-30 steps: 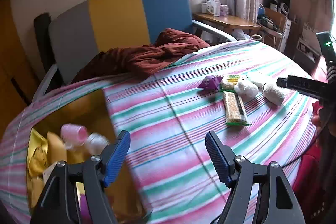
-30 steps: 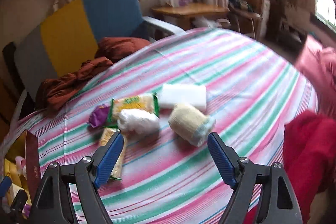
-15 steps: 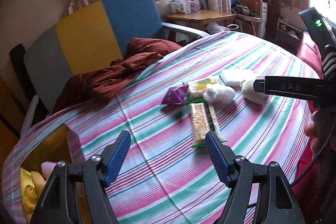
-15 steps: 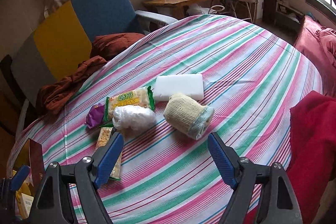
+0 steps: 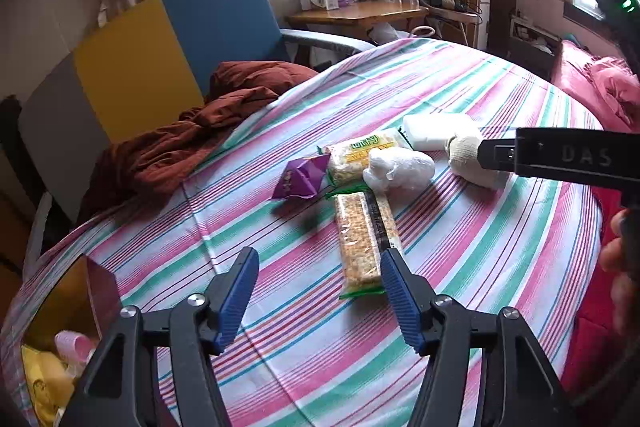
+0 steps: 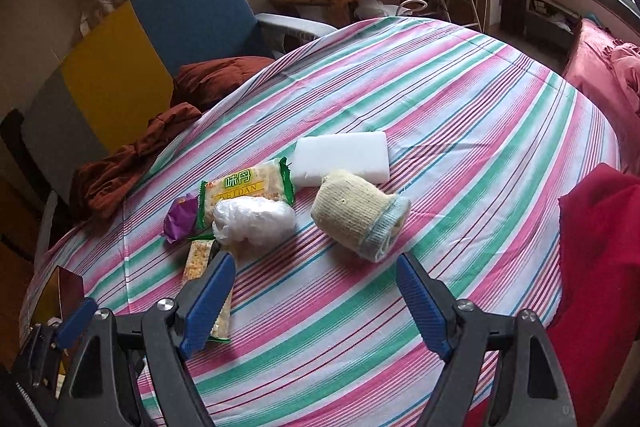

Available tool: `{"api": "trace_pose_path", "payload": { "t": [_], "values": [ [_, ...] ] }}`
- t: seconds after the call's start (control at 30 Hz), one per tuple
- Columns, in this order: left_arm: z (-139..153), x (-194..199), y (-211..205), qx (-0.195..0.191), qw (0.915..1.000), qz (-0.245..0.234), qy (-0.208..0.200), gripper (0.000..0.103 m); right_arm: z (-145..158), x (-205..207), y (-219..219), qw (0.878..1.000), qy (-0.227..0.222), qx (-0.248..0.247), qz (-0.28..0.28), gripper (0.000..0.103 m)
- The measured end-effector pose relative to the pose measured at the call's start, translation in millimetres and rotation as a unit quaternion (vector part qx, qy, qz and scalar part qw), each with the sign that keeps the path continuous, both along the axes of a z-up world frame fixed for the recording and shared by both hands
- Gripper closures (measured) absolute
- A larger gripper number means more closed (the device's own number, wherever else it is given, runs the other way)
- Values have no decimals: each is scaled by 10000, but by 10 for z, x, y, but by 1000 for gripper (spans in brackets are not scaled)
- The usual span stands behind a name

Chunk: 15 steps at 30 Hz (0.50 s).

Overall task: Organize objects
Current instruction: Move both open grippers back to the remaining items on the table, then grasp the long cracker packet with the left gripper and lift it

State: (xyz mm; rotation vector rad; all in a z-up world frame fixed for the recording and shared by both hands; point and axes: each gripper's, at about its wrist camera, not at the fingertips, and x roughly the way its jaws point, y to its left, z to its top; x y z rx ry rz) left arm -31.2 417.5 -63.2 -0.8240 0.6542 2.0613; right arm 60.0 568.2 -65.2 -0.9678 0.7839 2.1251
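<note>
Hovering fingers [image 5: 319, 297], seemingly clear of cracker pack [image 5: 366, 239]

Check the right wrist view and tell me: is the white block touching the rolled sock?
Yes: the sock overlaps the near edge of the white block, with no cloth showing between them.

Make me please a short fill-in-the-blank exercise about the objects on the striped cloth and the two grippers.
1. Both grippers, left gripper and right gripper, are ____.
2. The small crumpled wrapper is ____ in colour.
3. The white block lies directly behind the rolled ____.
4. The clear bag rests against the green-edged ____ packet.

Missing words: open; purple; sock; cracker
</note>
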Motion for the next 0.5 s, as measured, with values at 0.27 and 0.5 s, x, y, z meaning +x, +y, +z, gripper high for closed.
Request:
{"api": "trace_pose_path", "payload": {
  "t": [0.27, 0.5],
  "values": [
    [-271, -202, 334, -141, 9972, -253, -688, 56, -14, 1, 10, 10000, -30, -23, -45, 19],
    [-487, -254, 588, -345, 9951, -244, -888, 55, -24, 7, 38, 9999, -39, -54, -81, 19]
  ]
}}
